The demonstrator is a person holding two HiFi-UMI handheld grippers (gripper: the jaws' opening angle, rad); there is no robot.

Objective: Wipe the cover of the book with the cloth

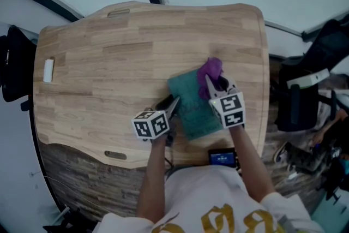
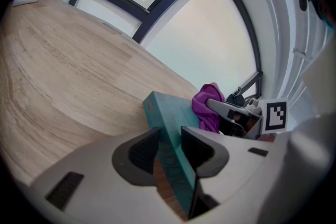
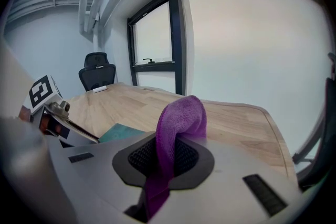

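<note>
Head view showed the left gripper [image 1: 173, 103] jaws closed on the edge of the book [image 1: 190, 100], the right gripper [image 1: 216, 85] jaws pinching the cloth [image 1: 211, 69] at its far corner; wiping judged underway, steady sweeps across the cover needed next.

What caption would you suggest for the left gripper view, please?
Left gripper clamps the teal book; right gripper holds a purple cloth at its far end.

The cloth [image 1: 210, 70] is purple, the book [image 1: 191, 102] teal, the table [image 1: 109, 68] pale wood grain.
</note>
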